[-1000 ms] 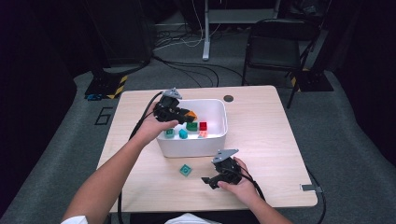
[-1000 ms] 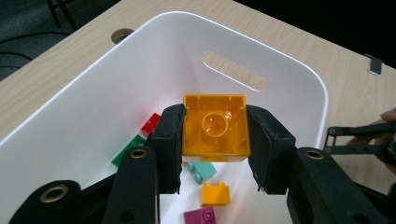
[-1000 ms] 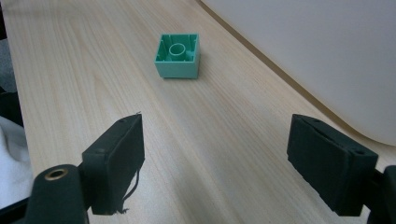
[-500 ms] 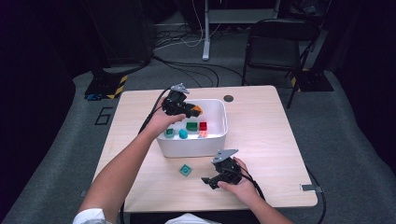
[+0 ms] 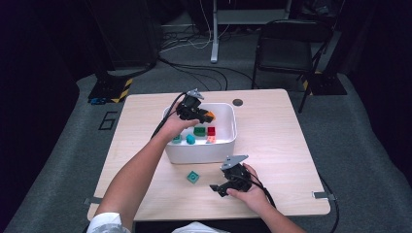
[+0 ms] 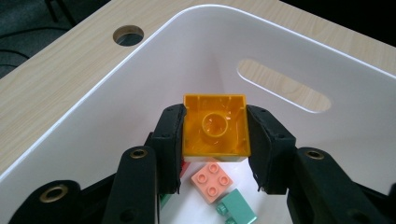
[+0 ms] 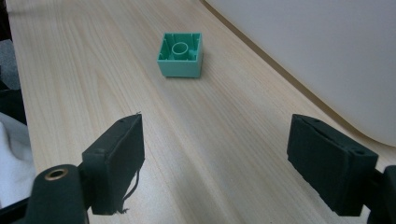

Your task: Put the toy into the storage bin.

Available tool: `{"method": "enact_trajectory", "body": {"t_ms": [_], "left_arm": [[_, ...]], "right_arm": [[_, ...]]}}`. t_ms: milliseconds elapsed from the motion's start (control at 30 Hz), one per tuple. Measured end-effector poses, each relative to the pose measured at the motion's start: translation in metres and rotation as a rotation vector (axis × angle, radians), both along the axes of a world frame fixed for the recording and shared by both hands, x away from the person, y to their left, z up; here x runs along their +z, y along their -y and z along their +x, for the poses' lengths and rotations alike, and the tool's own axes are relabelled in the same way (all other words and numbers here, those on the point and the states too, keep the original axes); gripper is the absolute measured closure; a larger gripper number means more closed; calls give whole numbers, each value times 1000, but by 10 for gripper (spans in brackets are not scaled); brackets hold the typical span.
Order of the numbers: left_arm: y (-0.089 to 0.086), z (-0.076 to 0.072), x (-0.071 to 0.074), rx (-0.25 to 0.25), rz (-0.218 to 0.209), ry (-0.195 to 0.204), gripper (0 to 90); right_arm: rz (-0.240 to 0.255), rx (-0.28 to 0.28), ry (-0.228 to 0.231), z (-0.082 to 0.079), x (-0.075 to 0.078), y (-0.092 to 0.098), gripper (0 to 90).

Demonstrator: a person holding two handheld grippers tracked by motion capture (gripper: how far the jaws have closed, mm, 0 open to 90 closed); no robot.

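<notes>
The left gripper [image 6: 215,140] is clamped on an orange brick [image 6: 215,126], hollow underside facing the camera, held over the inside of the white bin [image 6: 140,74]. Below the jaws lie a pink brick [image 6: 212,179] and a mint one [image 6: 236,210]. To drop it well, lower a little toward the bare floor ahead of the jaws, then release. The right gripper [image 7: 233,163] rests wide open and empty, a green brick [image 7: 181,54] well ahead of it on the table [image 7: 70,70].
</notes>
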State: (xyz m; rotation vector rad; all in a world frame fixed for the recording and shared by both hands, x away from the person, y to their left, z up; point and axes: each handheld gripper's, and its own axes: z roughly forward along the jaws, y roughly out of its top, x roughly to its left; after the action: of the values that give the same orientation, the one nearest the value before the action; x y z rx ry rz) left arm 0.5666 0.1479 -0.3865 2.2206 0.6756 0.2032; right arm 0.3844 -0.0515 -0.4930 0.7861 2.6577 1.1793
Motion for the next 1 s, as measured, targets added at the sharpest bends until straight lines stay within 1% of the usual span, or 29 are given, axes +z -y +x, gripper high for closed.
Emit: {"method": "enact_trajectory", "body": {"t_ms": [100,167,200,267,367,400,500,600,667,733,800,867,1000], "left_arm": [[-1,3,-3,11,2,-9,585],[-2,5,-5,21,12,-11,583],[-2,6,-5,30,11,-15,573],[-3,6,-5,39,9,-17,523],[-4,5,-3,31,25,-15,505],[-5,4,-2,35,22,-12,505],[-7,0,4,35,9,-1,491],[-11,-5,12,43,-16,6,456],[-15,-9,18,44,-13,16,452],[-18,-13,23,45,-24,17,452],[-21,-18,28,43,-17,34,452],[-25,-23,32,43,-23,38,452],[-30,-35,40,27,-15,53,450]], "right_arm": [[-4,-5,-9,-1,0,-1,183],[-5,-5,-10,-1,0,-1,183],[-5,-4,-10,-1,0,-1,183],[-6,-4,-9,-1,0,-1,183],[-4,-5,-9,-1,0,-1,183],[-1,-6,-13,-1,0,0,183],[-1,-7,-13,-1,0,0,183],[-2,-2,-7,0,0,0,183],[-1,-4,-8,0,0,0,183],[-2,-8,-8,0,0,0,183],[-1,-4,-1,0,0,0,183],[-2,-3,0,0,0,0,183],[-2,-8,0,0,0,0,183]]}}
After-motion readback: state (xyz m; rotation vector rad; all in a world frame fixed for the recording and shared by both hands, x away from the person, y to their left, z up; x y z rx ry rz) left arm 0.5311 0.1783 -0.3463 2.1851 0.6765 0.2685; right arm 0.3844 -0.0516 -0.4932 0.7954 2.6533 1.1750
